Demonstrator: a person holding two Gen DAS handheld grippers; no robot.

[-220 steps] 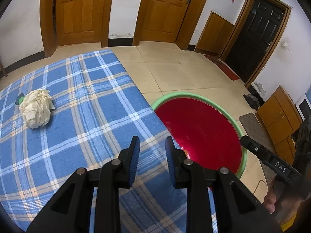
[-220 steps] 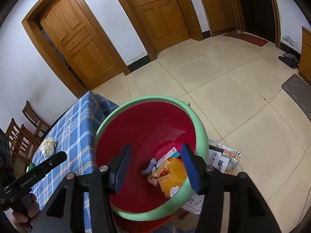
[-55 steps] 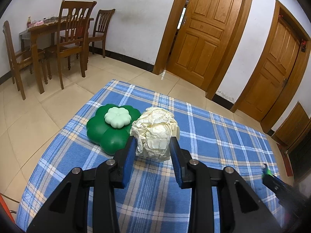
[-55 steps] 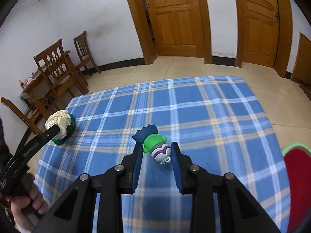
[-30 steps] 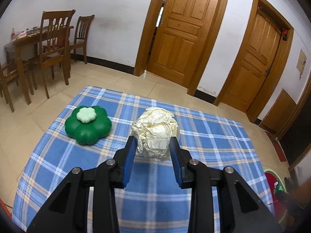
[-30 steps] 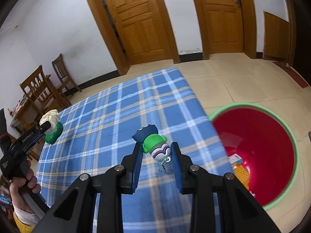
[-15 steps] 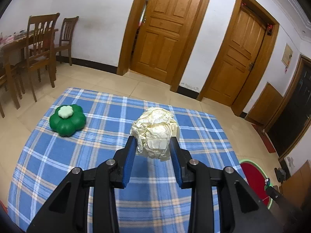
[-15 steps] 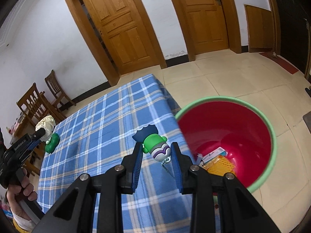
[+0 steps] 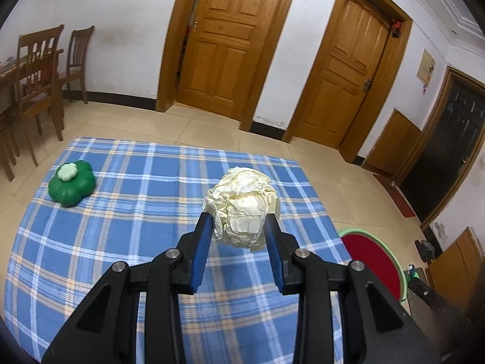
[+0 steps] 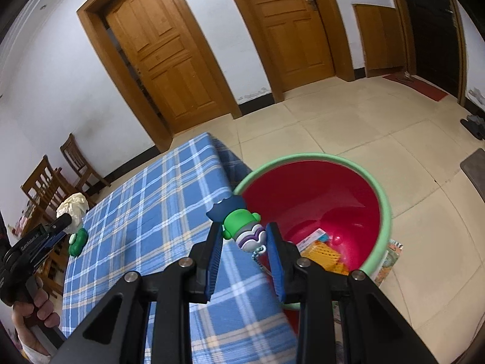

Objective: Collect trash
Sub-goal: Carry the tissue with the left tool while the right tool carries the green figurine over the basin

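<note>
Our left gripper (image 9: 239, 232) clamps a crumpled ball of cream paper (image 9: 241, 205) between its blue-padded jaws, holding it in the air above the worktop (image 9: 145, 212), which wears a blue plaid cloth. On that cloth, well apart from the paper and toward the far left corner, sits a green flower-shaped container (image 9: 71, 185) with a paler green knob on top. Our right gripper (image 10: 243, 244) has its jaws closed on a small toy keychain figure (image 10: 244, 227), green-topped with a purple and white lower half, a dark blue piece at its upper end and a short bead chain hanging below. We hold the figure at the worktop's edge, just beside the rim of a red bin (image 10: 327, 200) with a pale green lip, which stands on the tiled floor (image 10: 379, 127) against the worktop. Inside the bin we see an orange mesh item (image 10: 326, 256) and a printed packet among other litter at the bottom. In the right wrist view, a hand (image 10: 36, 312) grips the handle of the left gripper at the far left, the paper ball showing at its tip. Wooden doors (image 9: 230, 48) and chairs (image 9: 39, 75) line the white walls behind.
</note>
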